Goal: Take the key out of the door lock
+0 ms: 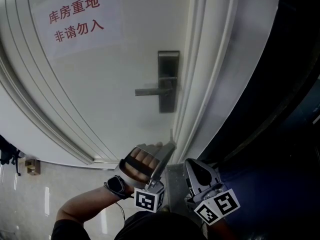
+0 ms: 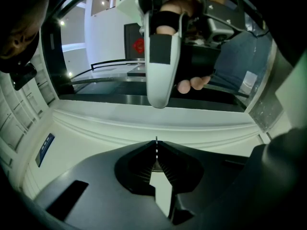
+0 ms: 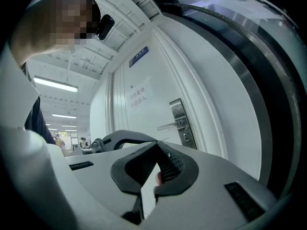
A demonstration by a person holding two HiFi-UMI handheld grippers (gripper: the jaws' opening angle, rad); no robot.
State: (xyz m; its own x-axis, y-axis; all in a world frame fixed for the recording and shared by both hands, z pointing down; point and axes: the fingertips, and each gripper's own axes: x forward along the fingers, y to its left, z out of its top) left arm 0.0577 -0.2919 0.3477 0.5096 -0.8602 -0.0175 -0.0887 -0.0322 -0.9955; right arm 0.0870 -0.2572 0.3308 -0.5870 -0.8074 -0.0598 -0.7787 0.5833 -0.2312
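Door (image 1: 125, 59): white, panelled, shut in its frame (image 1: 215, 54); a paper sign (image 1: 76, 16) with red characters is fixed high on it.

Lock plate (image 1: 168, 81): dark metal, upright, near the door's right edge; lever handle (image 1: 150, 91) sticks out level to the left; in the right gripper view a round cylinder (image 3: 186, 137) sits on the plate below the lever.

Key: too small to make out in any view; the lock where it belongs is on the plate, well apart from both tools.

Left tool (image 1: 171, 145): low in the head view, tip pointing up toward the door's lower edge; jaws clenched, tips meeting, nothing between them; held in a left hand (image 1: 140, 161) with a watch (image 1: 117, 185) on the wrist; marker cube (image 1: 148, 199) at its rear.

Right tool (image 1: 191, 166): just beside the left one, to its right, below the frame; jaws clenched tip to tip and empty in its own view; marker cube (image 1: 217, 206) at its rear.

Floor (image 1: 30, 194): pale glossy tile, lower left.
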